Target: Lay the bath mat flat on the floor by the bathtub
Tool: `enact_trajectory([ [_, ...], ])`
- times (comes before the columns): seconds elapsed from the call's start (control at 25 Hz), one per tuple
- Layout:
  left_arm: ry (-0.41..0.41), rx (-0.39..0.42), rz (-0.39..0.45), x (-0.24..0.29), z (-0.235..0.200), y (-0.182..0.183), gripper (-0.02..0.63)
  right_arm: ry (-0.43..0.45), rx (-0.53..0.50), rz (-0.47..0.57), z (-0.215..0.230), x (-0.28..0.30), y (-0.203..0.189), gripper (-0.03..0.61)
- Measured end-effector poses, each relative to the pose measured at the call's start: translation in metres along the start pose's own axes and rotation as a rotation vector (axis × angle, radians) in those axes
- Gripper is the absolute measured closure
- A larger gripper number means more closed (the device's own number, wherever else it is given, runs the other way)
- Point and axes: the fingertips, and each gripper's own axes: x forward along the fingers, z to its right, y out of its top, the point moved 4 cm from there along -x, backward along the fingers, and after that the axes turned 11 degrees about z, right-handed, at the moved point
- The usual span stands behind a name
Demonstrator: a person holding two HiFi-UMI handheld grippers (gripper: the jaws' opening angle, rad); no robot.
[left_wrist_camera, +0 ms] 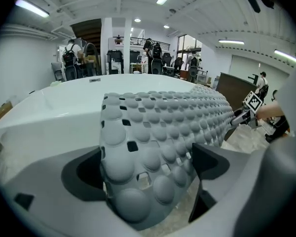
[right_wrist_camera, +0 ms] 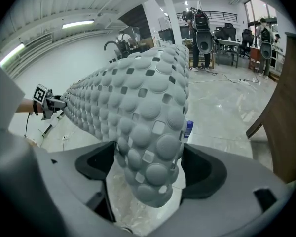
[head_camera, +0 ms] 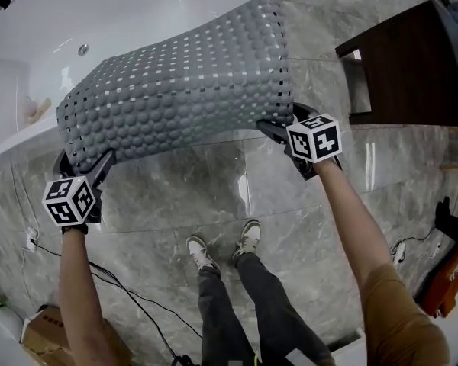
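Note:
The grey bubbled bath mat [head_camera: 183,82] hangs spread in the air between my two grippers, its far edge over the rim of the white bathtub [head_camera: 99,14]. My left gripper [head_camera: 84,162] is at the mat's near left corner and my right gripper [head_camera: 284,124] at its near right corner. In the left gripper view the mat [left_wrist_camera: 158,132] lies between wide jaws of the left gripper [left_wrist_camera: 148,167]. The right gripper view shows the same: the mat [right_wrist_camera: 143,112] sits loosely inside the spread jaws of the right gripper [right_wrist_camera: 148,167]. Both stand open around the corners.
Grey marble floor tiles [head_camera: 214,181] lie beneath the mat. A dark wooden cabinet [head_camera: 412,59] stands at the right. The person's shoes [head_camera: 221,246] are just behind the grippers. Cables [head_camera: 114,280] and a cardboard box [head_camera: 46,334] lie at the lower left. A small blue-capped bottle [right_wrist_camera: 188,129] stands on the floor.

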Motion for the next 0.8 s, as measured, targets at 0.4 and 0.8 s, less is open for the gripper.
enact_trajectory([
  [0.4,0.046,0.088,-0.049,-0.008,0.023,0.007,0.333,0.021,-0.039,0.013,-0.017,-0.018,0.008,0.323],
  [0.8,0.014,0.129,-0.015,-0.028,0.048,0.038,0.433,-0.023,-0.122,0.111,-0.043,-0.056,0.043,0.490],
])
